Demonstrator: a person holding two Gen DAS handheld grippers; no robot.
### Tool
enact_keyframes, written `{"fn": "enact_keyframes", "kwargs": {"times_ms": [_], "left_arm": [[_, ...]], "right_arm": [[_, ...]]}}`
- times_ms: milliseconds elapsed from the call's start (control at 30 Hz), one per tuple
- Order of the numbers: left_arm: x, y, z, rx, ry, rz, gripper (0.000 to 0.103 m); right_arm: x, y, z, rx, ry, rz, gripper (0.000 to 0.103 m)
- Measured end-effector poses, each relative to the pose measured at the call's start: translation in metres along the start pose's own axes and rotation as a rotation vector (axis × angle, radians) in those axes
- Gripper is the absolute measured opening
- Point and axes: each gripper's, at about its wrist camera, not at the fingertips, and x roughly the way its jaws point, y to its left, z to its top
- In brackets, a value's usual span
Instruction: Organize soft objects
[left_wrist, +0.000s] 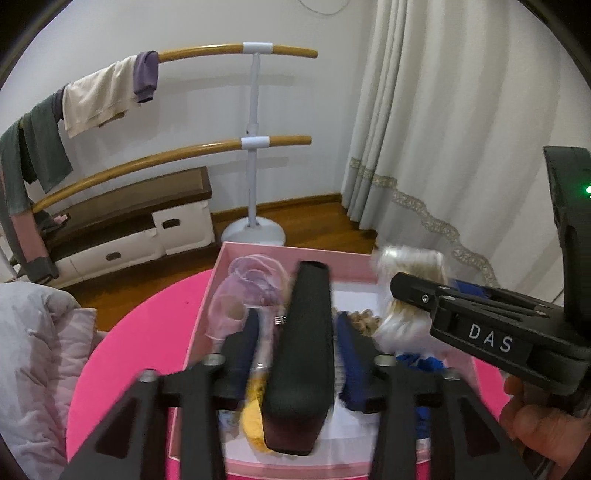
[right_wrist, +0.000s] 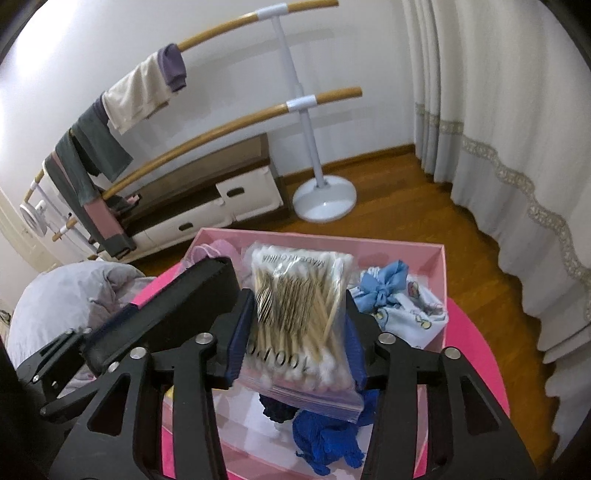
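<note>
Two claws hang over the pink box (right_wrist: 439, 254), each with something between its fingers. The right claw (right_wrist: 295, 332) is clamped on a bag of swabs (right_wrist: 295, 314), pads pressing the bag's long sides, with the bag lifted above a blue scrunchie (right_wrist: 325, 439) lying in the box just below the fingertips. Ahead and to the right of that claw sits a printed cloth with a light blue bow (right_wrist: 388, 291). The bag looks light, and its clear film is likely slick and crinkly; the sticks inside give it some stiffness across the middle, so the mid-body hold seems sound, while a pinch at the loose zip edge would probably let it swing or slip. The left claw (left_wrist: 295, 339) has a dark case (left_wrist: 299, 350) standing between its fingers; blur hides whether the pads touch it, so I cannot tell if it grips. Left of that claw lies a lilac mesh pouch (left_wrist: 243, 291), soft and easily crushed, best pinched by a fold.
</note>
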Motion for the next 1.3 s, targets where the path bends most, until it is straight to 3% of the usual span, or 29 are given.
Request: {"fn": "enact_keyframes", "kwargs": {"times_ms": [67, 167, 267, 467, 700, 867, 1033, 1300], "left_arm": [[0.002, 0.001, -0.001, 0.003, -0.01, 0.014, 0.078], [0.0, 0.004, -0.002, -0.001, -0.029, 0.039, 0.098], [-0.009, 0.009, -0.006, -0.02, -0.062, 0.048, 0.103], [-0.032, 0.013, -0.02, -0.039, -0.114, 0.084, 0.103], [-0.099, 0.009, -0.072, -0.003, -0.217, 0.115, 0.103], [-0.149, 0.01, -0.115, 0.024, -0.274, 0.111, 0.103], [-0.196, 0.01, -0.15, 0.031, -0.286, 0.045, 0.103], [-0.255, 0.01, -0.203, 0.035, -0.318, 0.08, 0.103]], "right_arm": [[0.005, -0.003, 0.001, 0.013, 0.009, 0.009, 0.062], [0.002, -0.008, -0.003, 0.039, -0.002, 0.022, 0.089], [-0.009, -0.011, -0.006, 0.061, -0.038, 0.008, 0.103], [-0.039, -0.01, -0.012, 0.083, -0.093, -0.04, 0.103], [-0.097, 0.005, -0.03, 0.058, -0.176, -0.067, 0.103], [-0.152, 0.02, -0.058, 0.034, -0.264, -0.095, 0.103], [-0.201, 0.028, -0.104, 0.033, -0.336, -0.144, 0.103], [-0.248, 0.049, -0.166, 0.014, -0.4, -0.226, 0.103]]}}
